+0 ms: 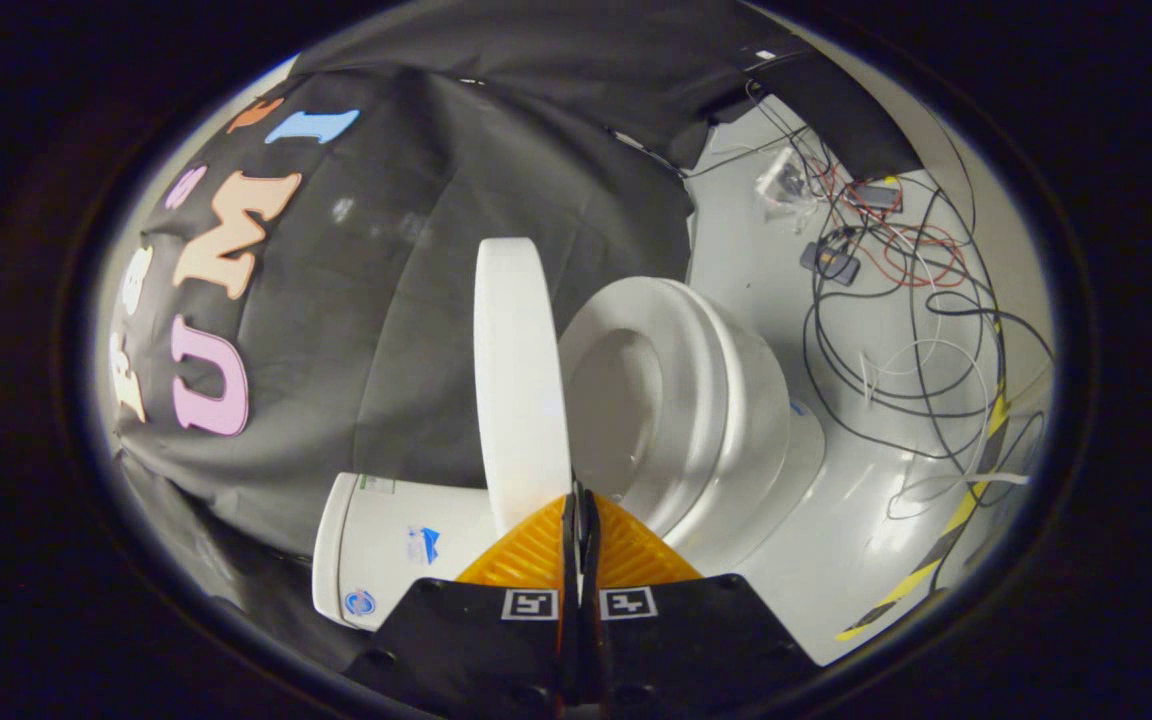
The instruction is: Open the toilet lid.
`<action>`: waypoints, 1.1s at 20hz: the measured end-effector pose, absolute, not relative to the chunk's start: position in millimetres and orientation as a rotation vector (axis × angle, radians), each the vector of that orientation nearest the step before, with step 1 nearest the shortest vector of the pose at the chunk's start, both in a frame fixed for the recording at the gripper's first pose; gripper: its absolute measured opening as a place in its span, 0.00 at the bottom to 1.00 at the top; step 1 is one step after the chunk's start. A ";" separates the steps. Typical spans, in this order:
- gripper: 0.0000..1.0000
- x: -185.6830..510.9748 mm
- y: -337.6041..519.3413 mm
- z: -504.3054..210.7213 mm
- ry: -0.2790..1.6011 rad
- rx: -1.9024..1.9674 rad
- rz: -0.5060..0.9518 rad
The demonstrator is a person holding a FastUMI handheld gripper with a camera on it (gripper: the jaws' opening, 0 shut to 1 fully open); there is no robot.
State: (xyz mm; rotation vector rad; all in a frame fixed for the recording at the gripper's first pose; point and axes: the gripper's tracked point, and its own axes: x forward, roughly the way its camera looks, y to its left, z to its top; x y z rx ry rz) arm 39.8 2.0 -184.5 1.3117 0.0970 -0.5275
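A glossy white floor (866,520) runs beyond the toilet, strewn with tangled black, white and red cables (896,310), and black cloth drapes the wall behind. The white ceramic tank (391,560) is partly hidden behind the fingers. The tongs (579,500) are pressed together, gripping nothing, tips at the base of the raised white plastic toilet lid (519,380), which stands beside the white oval seat (676,400).

The tool (581,505) covers the lid's (519,380) near end and part of the tank (391,545); the tank's labels are too small to tell.
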 end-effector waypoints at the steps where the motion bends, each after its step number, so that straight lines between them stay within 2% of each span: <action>1: 0.01 41.3 4.7 -174.0 0.094 1.275 -0.514; 13: 0.01 49.8 13.7 -128.9 0.102 1.005 -0.454; 22: 0.01 54.8 23.6 -109.6 0.176 0.799 -0.472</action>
